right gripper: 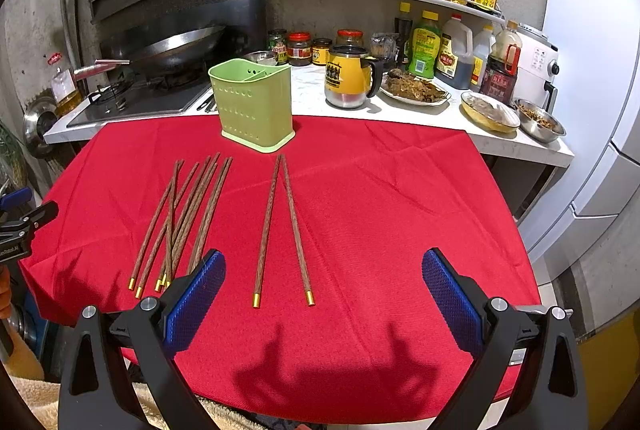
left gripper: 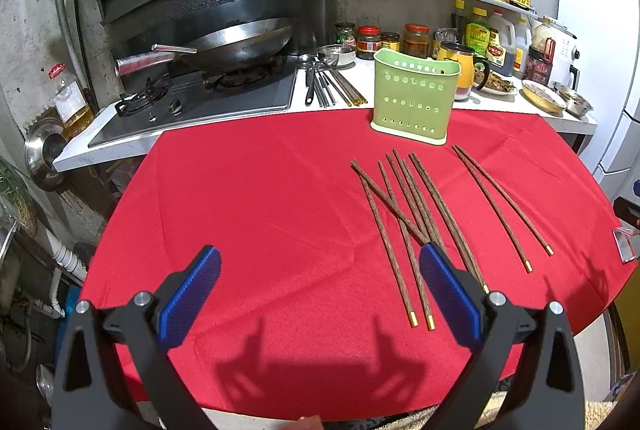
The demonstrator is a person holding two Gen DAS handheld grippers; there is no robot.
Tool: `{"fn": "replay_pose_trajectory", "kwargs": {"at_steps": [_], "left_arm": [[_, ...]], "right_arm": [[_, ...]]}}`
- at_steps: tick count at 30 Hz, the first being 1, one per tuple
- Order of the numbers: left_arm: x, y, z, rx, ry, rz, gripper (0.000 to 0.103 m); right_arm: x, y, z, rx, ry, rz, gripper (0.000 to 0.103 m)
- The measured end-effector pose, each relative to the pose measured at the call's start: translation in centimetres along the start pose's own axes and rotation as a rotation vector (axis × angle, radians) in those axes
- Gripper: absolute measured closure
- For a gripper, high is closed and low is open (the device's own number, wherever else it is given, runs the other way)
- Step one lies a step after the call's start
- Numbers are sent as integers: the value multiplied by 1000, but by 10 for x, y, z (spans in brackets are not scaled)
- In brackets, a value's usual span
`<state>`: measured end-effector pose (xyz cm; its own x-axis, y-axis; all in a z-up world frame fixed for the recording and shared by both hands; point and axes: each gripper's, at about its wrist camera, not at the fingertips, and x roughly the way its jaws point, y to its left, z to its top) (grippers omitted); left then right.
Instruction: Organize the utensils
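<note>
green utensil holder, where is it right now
The green utensil holder stands upright at the far edge of the red cloth, just beyond the chopstick tips, left of the yellow mug in the right wrist view.

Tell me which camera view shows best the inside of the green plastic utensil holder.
The right wrist view: the green plastic utensil holder shows its open top and inner divider there. The left wrist view shows the same holder mostly from its perforated front wall.

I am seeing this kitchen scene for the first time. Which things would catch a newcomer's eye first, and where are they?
The red cloth covering the table strikes first. On it lie wooden chopsticks: a crossed pile and, apart on the right gripper's side, a neat pair. A green holder stands at the cloth's far edge, before the wok on the stove.
</note>
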<state>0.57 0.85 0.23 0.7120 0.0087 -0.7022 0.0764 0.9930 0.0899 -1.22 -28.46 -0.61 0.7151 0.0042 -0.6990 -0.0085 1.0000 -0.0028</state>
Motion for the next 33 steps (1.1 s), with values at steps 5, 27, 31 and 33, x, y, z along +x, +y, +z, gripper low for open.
{"fn": "replay_pose_trajectory", "kwargs": {"at_steps": [5,27,31,33], "left_arm": [[-1,3,0,-5,-1,-1,6],[-1,4,0,-4,-1,0,6],[-1,3,0,-4,-1,0,6],[-1,4,0,-5,-2,0,6]], "right_arm": [[0,-2,0,2,1,0,6],[-2,-3,-3,6,-5,-4,6],[-2,-3,-3,6,-5,-3,6],[-2,-3,-3,5,-4,-5,6]]}}
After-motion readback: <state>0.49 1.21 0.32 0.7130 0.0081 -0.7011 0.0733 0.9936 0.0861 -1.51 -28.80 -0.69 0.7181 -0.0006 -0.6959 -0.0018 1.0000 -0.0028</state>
